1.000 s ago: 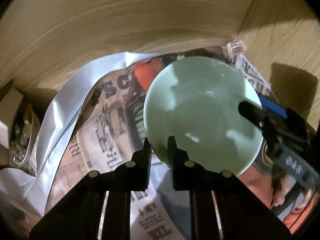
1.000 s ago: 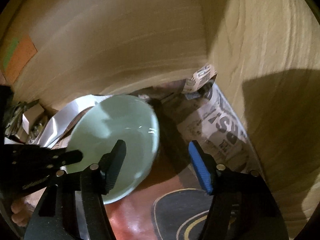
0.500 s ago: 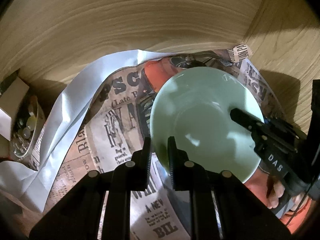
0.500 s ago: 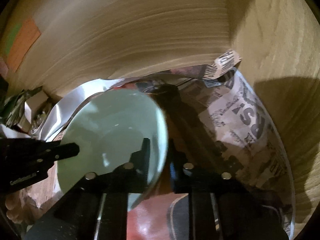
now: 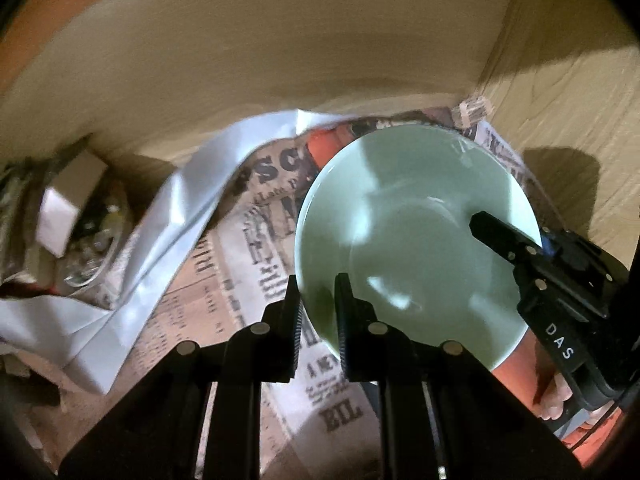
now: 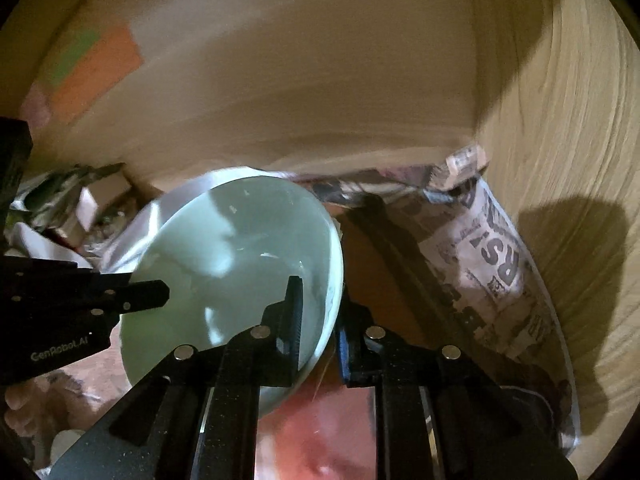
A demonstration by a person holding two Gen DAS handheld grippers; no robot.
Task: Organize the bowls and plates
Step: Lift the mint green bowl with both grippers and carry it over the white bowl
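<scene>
A pale green bowl hangs above newspaper inside a wooden cabinet. My left gripper is shut on the bowl's near left rim. My right gripper shows in the left wrist view clamped on the bowl's right rim, one finger inside the bowl. In the right wrist view the bowl is tilted; my right gripper is shut on its right rim, one finger inside and one outside. My left gripper holds the opposite rim at the left.
Newspaper lines the cabinet floor, with a white sheet crumpled over its left part. A glass dish and a small box sit at the far left. Wooden walls close in behind and on the right.
My right gripper has closed from wide open onto the bowl's right rim. The bowl has since shifted a little, held from both sides.
</scene>
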